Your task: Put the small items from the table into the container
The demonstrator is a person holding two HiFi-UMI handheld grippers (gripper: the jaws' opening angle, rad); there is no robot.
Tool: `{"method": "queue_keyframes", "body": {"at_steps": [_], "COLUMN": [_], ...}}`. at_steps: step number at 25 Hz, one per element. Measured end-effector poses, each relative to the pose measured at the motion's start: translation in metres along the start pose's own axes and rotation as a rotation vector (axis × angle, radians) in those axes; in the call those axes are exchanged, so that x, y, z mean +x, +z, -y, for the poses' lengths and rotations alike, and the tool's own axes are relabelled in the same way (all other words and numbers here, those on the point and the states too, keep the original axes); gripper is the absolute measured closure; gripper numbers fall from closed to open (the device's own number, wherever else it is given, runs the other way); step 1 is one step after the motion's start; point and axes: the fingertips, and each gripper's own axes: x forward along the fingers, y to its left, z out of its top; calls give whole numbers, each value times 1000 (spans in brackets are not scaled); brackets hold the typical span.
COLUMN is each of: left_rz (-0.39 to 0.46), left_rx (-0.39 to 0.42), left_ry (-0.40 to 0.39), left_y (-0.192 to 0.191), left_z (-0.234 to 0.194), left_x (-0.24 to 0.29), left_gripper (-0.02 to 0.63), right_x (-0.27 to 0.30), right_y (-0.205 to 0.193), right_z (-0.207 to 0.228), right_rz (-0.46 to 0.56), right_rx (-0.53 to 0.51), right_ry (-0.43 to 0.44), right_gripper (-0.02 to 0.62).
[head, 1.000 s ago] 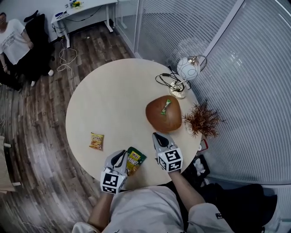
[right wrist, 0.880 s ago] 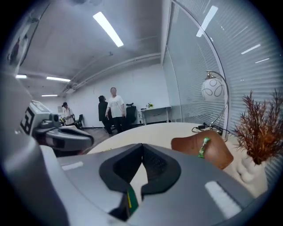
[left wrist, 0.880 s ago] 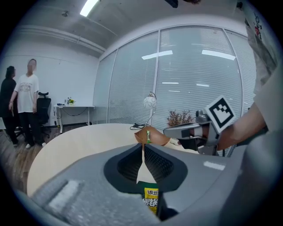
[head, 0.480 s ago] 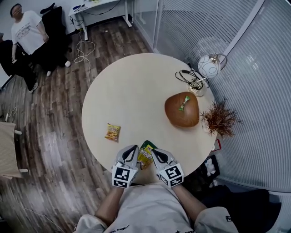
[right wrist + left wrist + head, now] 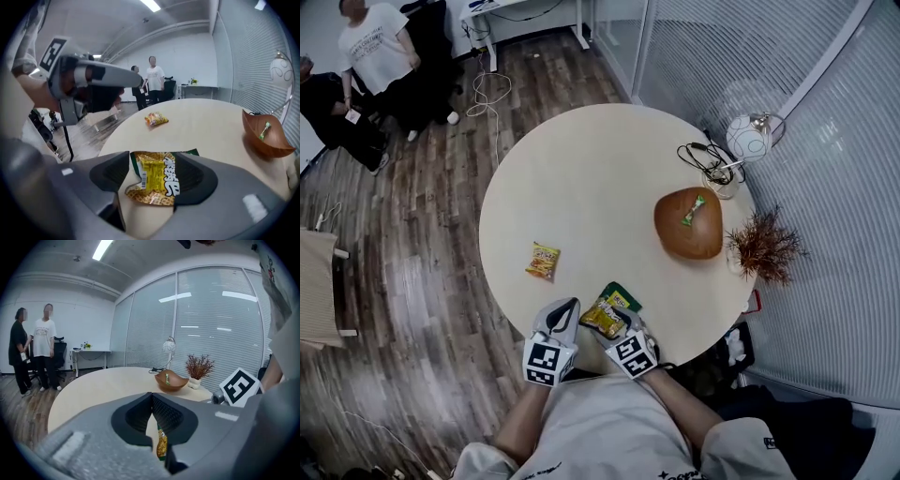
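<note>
Now, on pale round table [image 5: 581,187], right claw [image 5: 153,161] opening around snack packet [image 5: 152,183], left claw [image 5: 151,398] seemingly closed.

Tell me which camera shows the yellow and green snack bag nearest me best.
The right gripper view: the snack bag lies large, print visible, between the right gripper's opening jaws. The head view shows it small from above; the left gripper view catches only a thin sliver.

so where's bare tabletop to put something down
The widest bare stretch is the far half of the table, between the small orange packet and the lamp. The middle, between packet and wooden bowl, is free too. The near edge by the yellow snack bag is crowded.
</note>
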Motion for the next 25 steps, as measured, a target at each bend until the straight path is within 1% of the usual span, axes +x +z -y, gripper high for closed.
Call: {"method": "queue_keyframes", "body": {"at_steps": [3,4,5,7,8,9,12,13,16,21,25], "left_rz": [-9,-14,-18,-28,-32,-36,-42,-43,-47,-48,-48], "left_rx": [-13,-18,-24,-35,-40,-44,-52,-52,-51,-44,-36], "left_ry": [24,32,40,54,60,66,76,76,73,53,32], "left_y": [-5,-7,-10,-15,-17,-19,-24,-24,-24,-23,-22], "left_z": [-6,-8,-10,-12,-13,-14,-13,-13,-13,-7,2], "left_x": [-10,-14,-17,-22,-24,-26,-27,-27,-25,-15,-2], "left_gripper": [618,618,618,618,618,618,618,618,618,618,618], "right_x": [19,23,27,32,34,35,36,36,33,21,1], "right_y": [-21,-26,-32,-45,-50,-54,-57,-57,-56,-48,-29], "right_z": [-6,-7,-8,-9,-9,-8,-6,-6,-8,-2,10], "right_rz": [-108,-138,-169,-231,-253,-263,-279,-288,-294,-237,-158], "right_rx": [-41,-55,-73,-112,-125,-135,-163,-171,-169,-151,-148], "right_ry": [-5,-4,-5,-11,-19,-29,-45,-43,-25,-22,-47], "right_gripper": [304,316,333,398,421,427,440,455,550,581,584]}}
